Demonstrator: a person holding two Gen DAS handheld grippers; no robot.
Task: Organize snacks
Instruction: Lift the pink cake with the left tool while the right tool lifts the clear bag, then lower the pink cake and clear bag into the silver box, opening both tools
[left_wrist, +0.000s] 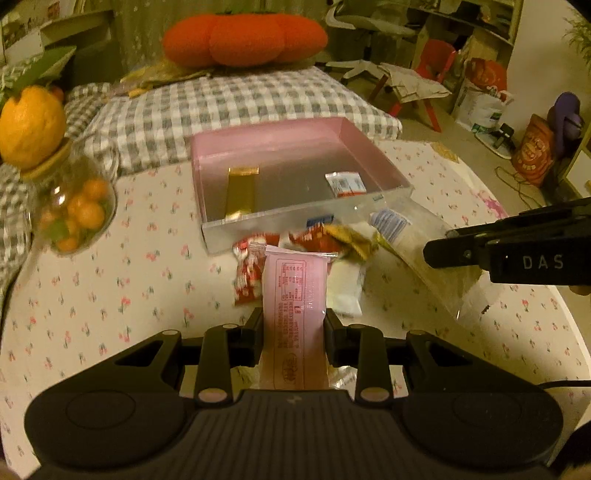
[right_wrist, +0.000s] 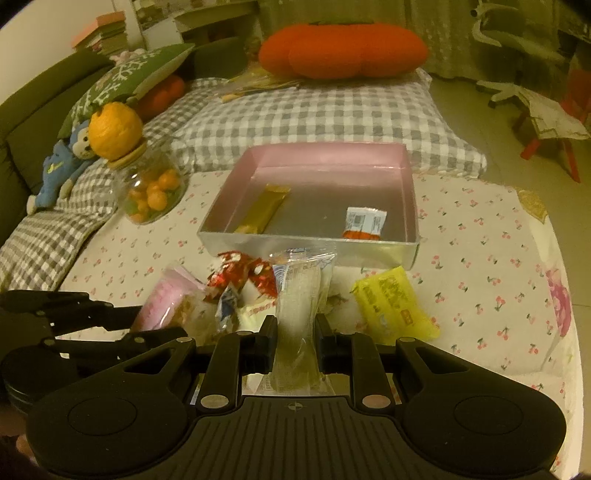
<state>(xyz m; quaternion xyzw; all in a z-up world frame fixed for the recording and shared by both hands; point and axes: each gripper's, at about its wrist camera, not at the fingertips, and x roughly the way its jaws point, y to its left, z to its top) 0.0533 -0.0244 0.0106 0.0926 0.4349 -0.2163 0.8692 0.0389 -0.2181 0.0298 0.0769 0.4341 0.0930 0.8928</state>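
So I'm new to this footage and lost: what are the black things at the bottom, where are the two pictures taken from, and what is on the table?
The black shapes are two hand-held grippers that a person carries, each with a camera looking along its fingers. One picture is from the left gripper, which is shut on a pink snack packet. The other is from the right gripper, shut on a clear packet. On the cherry-print tablecloth stands a pink-lined shallow box holding a gold bar and a white and orange sachet. A loose pile of snacks, including a yellow packet, lies in front.
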